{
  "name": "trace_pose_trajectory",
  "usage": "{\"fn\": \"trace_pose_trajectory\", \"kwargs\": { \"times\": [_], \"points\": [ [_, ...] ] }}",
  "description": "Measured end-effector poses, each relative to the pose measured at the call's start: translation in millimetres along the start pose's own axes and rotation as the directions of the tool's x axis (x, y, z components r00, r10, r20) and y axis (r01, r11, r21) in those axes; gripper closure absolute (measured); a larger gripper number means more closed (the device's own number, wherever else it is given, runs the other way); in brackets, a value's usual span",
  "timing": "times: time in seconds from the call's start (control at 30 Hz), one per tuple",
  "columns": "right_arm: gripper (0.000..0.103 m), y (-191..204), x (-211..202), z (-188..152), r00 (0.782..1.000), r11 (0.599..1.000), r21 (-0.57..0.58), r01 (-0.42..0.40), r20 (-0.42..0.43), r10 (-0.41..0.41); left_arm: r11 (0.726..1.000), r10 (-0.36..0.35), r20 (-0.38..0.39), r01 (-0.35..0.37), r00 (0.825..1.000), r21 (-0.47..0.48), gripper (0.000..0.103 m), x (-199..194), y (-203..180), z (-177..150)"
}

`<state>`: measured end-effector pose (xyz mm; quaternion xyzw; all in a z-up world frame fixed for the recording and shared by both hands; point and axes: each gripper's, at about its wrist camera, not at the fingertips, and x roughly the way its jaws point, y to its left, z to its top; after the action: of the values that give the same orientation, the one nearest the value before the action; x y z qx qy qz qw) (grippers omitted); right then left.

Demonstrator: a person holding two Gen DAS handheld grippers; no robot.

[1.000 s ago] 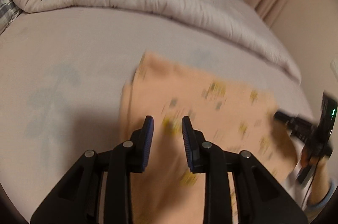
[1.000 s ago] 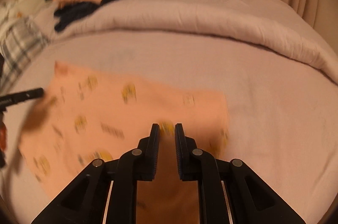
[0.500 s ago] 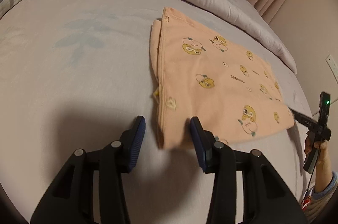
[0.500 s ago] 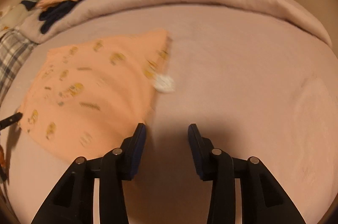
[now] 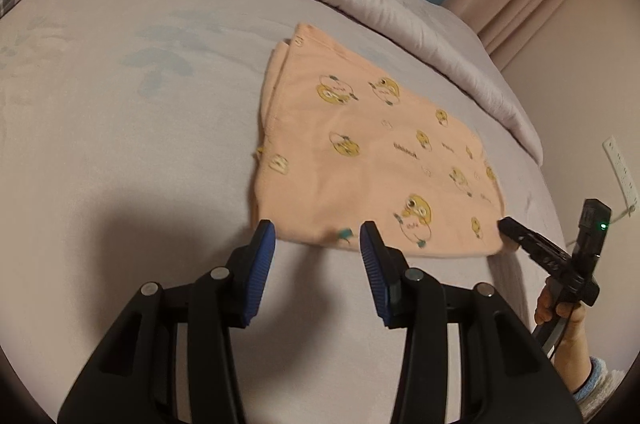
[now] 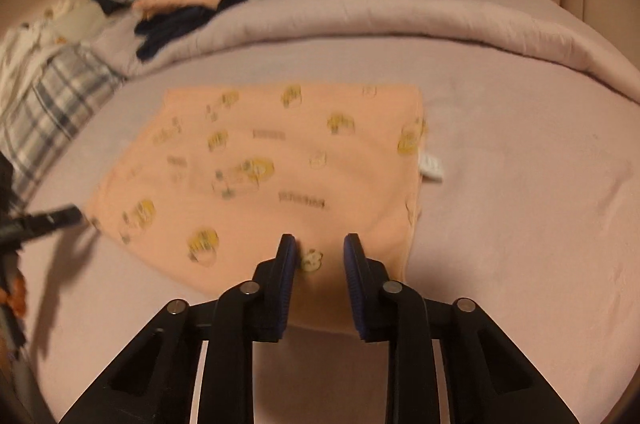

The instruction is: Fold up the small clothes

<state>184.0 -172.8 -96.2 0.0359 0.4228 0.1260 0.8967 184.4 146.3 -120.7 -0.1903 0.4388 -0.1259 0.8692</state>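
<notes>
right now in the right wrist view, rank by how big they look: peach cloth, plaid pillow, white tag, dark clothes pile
1. peach cloth, clearly largest
2. plaid pillow, partly cut off at the edge
3. dark clothes pile, farther back, so its true size is unsure
4. white tag, smallest

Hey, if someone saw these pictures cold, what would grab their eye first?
Most likely the peach garment printed with yellow cartoon figures, lying folded flat in the middle of the pale bed sheet. Next, the left claw open at its near edge, and the right claw over its near corner, jaws closing but not yet pressing it. A dark clothes pile sits on the rolled duvet behind.
</notes>
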Motion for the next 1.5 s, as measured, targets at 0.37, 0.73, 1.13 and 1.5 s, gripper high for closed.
{"fn": "trace_pose_trajectory", "kwargs": {
  "times": [0.37,0.73,1.13,1.5],
  "points": [
    [0.082,-17.4,-36.5,-25.1,1.000,0.998,0.069,-0.007,-0.005,0.007,0.989,0.130,-0.016,-0.128,0.991,0.075,0.059,-13.7,-16.5,-31.8],
    [0.064,-7.9,-61.2,-57.7,0.994,0.981,0.164,-0.098,-0.023,0.103,0.978,0.183,0.013,-0.183,0.983,0.097,0.039,-28.8,-34.4,-47.5],
    [0.053,10.7,-69.7,-48.9,0.988,0.975,0.155,-0.157,0.022,0.155,0.997,0.077,-0.007,-0.078,0.997,-0.026,0.027,-29.7,-30.2,-48.2],
    [0.053,15.3,-59.9,-46.7,0.983,0.970,0.165,-0.180,0.012,0.181,0.869,-0.332,0.020,0.314,0.943,-0.383,0.027,0.5,14.9,-32.6]
  ]
}}
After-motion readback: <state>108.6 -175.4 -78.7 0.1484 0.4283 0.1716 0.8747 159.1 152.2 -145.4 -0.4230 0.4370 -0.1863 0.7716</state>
